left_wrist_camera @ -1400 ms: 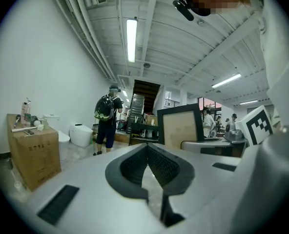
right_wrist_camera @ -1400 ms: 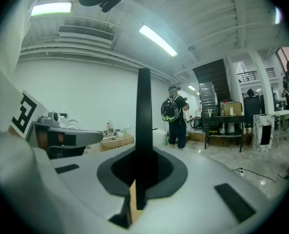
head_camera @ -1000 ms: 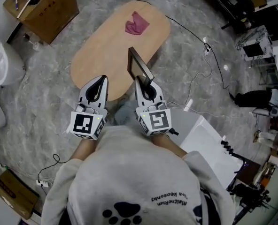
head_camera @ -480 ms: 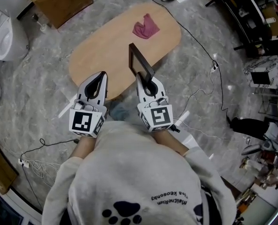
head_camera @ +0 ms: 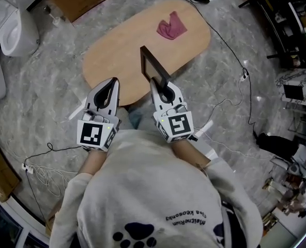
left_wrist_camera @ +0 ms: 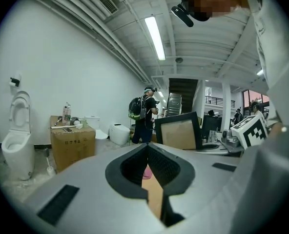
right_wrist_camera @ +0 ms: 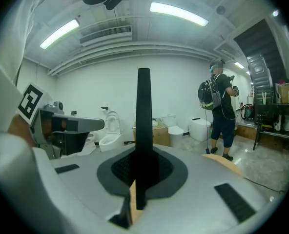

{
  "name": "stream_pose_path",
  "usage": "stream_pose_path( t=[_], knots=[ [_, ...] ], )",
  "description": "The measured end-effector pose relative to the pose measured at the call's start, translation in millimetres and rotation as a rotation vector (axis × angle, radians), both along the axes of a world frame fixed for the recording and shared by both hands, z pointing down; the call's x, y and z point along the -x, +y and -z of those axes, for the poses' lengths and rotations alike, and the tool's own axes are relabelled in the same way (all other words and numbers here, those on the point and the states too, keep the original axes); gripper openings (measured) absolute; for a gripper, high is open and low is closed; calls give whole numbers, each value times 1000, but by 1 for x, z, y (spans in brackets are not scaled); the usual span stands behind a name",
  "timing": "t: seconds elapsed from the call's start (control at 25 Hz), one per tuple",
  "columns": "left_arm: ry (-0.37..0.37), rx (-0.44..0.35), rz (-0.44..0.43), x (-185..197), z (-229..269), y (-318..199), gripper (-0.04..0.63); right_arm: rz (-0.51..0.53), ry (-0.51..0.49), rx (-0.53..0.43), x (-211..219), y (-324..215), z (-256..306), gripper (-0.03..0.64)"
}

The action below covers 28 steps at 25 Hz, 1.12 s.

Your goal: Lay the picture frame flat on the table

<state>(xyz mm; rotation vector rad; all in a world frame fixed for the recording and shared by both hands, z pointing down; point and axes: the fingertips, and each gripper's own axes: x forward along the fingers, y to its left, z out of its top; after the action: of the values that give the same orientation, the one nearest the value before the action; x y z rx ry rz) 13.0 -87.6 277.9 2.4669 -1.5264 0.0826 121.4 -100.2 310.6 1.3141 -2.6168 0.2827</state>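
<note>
**Head view.** Right gripper (head_camera: 157, 84) is clamped on the bottom edge of the picture frame (head_camera: 153, 68). The frame is upright, on edge, rising toward 12 o'clock from the jaw tips, over the near rim of the oval table (head_camera: 117, 56). Cannot tell whether it touches the tabletop. Left gripper (head_camera: 113, 82) sits at 9 o'clock of the right one, apart from the frame. Pink cloth (head_camera: 171, 26) lies at the table's 1 o'clock end.

**Left gripper view.** Fingers are together, nothing between them. The frame stands at 2 o'clock, a tan panel in a dark border. Cardboard box (left_wrist_camera: 71, 143) and toilet (left_wrist_camera: 15, 130) are at 9 o'clock.

**Right gripper view.** Fingers pinch the frame, seen edge-on as a dark vertical bar at centre. A person (right_wrist_camera: 221, 112) stands at 3 o'clock.
</note>
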Motion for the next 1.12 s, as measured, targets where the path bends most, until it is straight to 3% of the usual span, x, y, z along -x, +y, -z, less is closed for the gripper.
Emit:
stream_pose_path(
  t=[0.32, 0.8, 0.88, 1.12],
  knots=[
    [-9, 32, -71, 8, -7, -10, 11, 64, -84, 42, 26, -1, -2, 18],
    [-45, 73, -283, -8, -37, -39, 18, 111, -113, 54, 37, -10, -7, 18],
    [-42, 85, -313, -12, -40, -42, 113, 138, -114, 51, 38, -9, -7, 18],
    [8, 81, -411, -17, -38, -38, 127, 245, -131, 37, 43, 1, -5, 18]
  ],
)
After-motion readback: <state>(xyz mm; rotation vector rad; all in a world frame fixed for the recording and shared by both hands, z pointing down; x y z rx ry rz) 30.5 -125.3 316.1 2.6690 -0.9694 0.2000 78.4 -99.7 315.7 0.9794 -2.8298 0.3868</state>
